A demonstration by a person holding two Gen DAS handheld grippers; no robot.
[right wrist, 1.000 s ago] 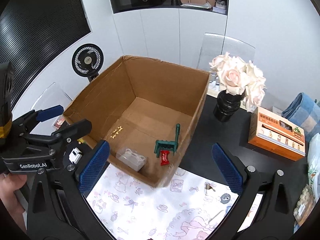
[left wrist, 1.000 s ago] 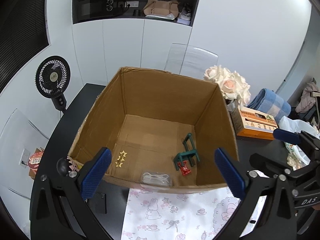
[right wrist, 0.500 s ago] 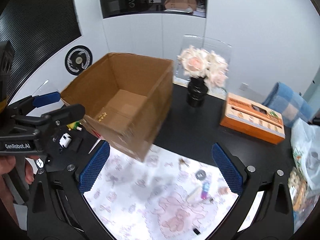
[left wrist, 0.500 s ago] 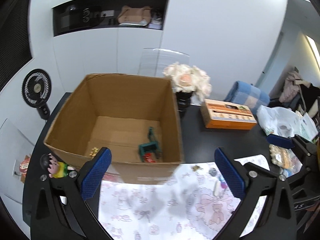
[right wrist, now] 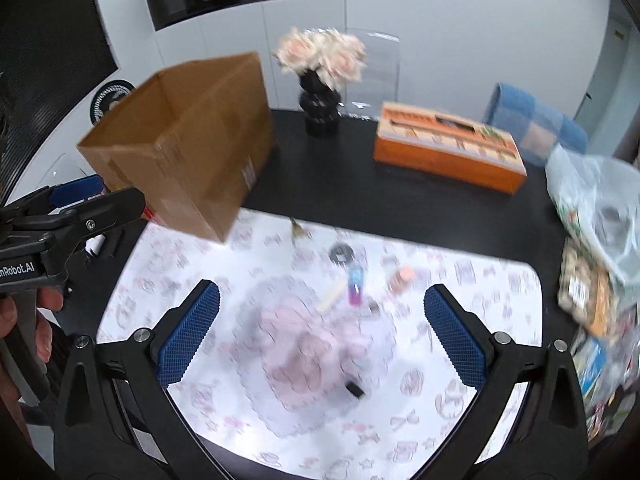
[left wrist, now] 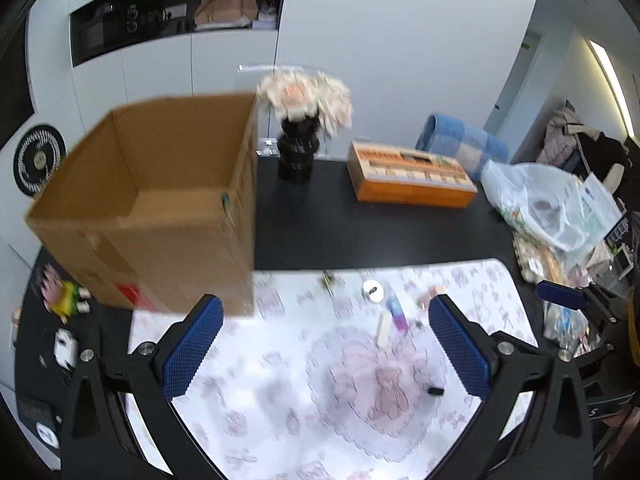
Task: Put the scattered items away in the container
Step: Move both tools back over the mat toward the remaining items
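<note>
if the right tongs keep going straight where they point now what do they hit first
Probably the patterned mat: the open right tongs aim down at its pink middle, short of the small items. Blur makes depth uncertain.

Each gripper (left wrist: 326, 350) had 2 black fingers, blue cross-hatched pads (right wrist: 188, 330), silver screws; the left body read "nRobot.AI".

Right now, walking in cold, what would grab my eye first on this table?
Probably the big open cardboard box at the left, sitting on the edge of a white patterned mat. Next, the pale roses in a black vase just right of it, and the orange box further right. Small items lie scattered on the mat.
</note>
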